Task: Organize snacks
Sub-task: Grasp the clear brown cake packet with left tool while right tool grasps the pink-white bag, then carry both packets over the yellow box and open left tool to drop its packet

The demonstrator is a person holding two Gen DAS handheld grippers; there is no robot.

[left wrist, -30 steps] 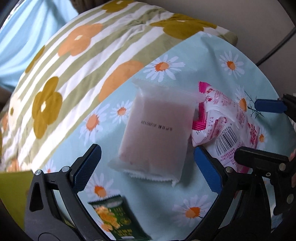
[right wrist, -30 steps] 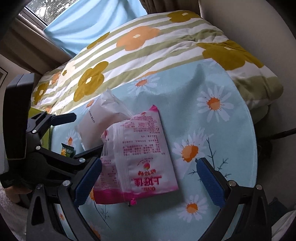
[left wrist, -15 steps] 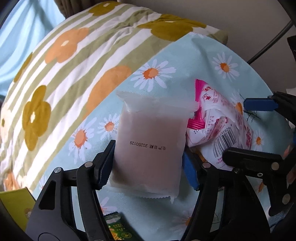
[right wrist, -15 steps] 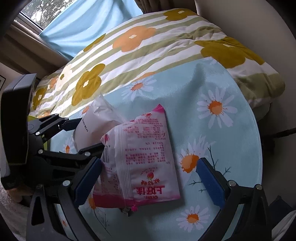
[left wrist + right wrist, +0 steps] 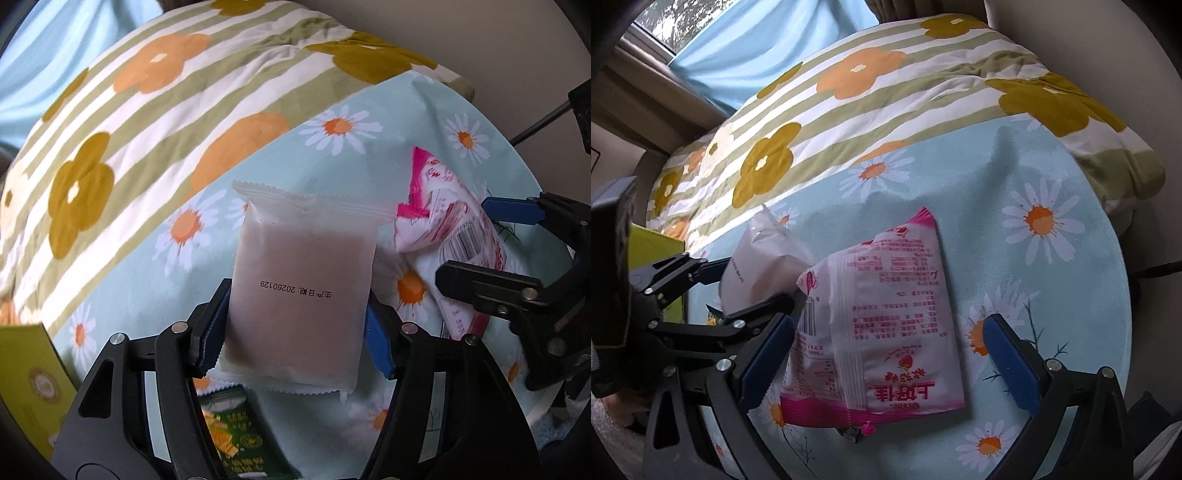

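Note:
A frosted white packet [image 5: 299, 295] with a printed date sits between the blue pads of my left gripper [image 5: 295, 332]. The jaws are closing and press on both of its sides. From the right wrist view the same packet [image 5: 764, 266] shows at the left, held by the left gripper [image 5: 746, 284]. A pink-and-white snack bag [image 5: 886, 321] lies flat on the daisy-print round table [image 5: 1052, 295]. My right gripper [image 5: 886, 343] stands open around it, pads clear of both edges. Below the frosted packet lies a small green snack packet [image 5: 236, 428].
A striped quilt with orange and mustard flowers [image 5: 886, 92] borders the table's far side. A yellow-green box [image 5: 26, 387] stands at the table's left edge. A pale wall and a dark cable lie to the right. Blue curtain hangs at the back left.
My left gripper went from wide open around the frosted packet to shut on its sides. The packet now stands closer in view, away from the pink bag. The right gripper stayed put.

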